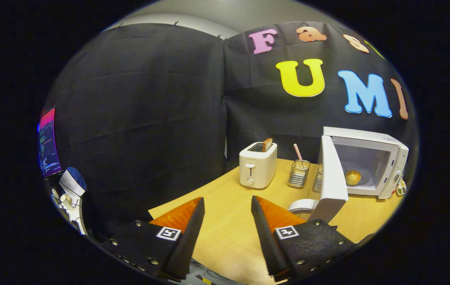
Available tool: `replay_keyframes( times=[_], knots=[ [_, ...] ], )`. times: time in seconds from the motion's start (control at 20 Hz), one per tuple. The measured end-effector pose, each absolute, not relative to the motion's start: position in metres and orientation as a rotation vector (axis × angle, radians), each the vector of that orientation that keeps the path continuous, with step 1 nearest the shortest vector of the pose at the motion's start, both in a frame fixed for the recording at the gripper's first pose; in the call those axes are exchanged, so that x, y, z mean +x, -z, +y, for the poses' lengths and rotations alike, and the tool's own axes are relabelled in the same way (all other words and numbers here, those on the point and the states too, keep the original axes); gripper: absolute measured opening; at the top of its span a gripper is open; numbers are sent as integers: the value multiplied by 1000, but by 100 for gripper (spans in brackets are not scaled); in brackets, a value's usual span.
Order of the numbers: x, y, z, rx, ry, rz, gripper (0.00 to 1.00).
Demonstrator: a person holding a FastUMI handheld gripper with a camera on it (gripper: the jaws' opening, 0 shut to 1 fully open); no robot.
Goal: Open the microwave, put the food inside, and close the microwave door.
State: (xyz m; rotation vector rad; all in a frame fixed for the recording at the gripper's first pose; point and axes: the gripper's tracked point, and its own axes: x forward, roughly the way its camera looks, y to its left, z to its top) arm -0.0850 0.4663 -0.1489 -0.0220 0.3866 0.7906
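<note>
A white microwave [383, 158] stands on the wooden table [225, 229], well beyond my fingers and off to their right. Its door [332, 174] hangs wide open, swung toward me. Inside the cavity a round golden bun [353, 177] rests on the turntable. My gripper [227, 204] is open above the table's near part, with nothing between its fingers. It is far from the microwave and not touching the door.
A white toaster [258, 165] with a slice of toast in it stands ahead of the fingers. A wire holder [299, 173] with a striped straw sits between toaster and microwave. A white plate [303, 206] lies beside the door's lower edge. A monitor [47, 142] glows far left.
</note>
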Motion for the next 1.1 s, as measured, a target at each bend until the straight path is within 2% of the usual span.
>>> replay_keyframes(
  times=[0.05, 0.1, 0.15, 0.2, 0.65, 1.1],
  knots=[
    [-82, 158, 466, -48, -777, 402, 45],
    [-73, 165, 455, -90, -728, 411, 38],
    [-66, 171, 446, -119, -685, 420, 15],
    [-61, 175, 441, -119, -670, 434, 5],
    [-48, 187, 415, -55, -629, 499, 1],
    [-10, 197, 350, -7, -501, 548, 1]
  ],
)
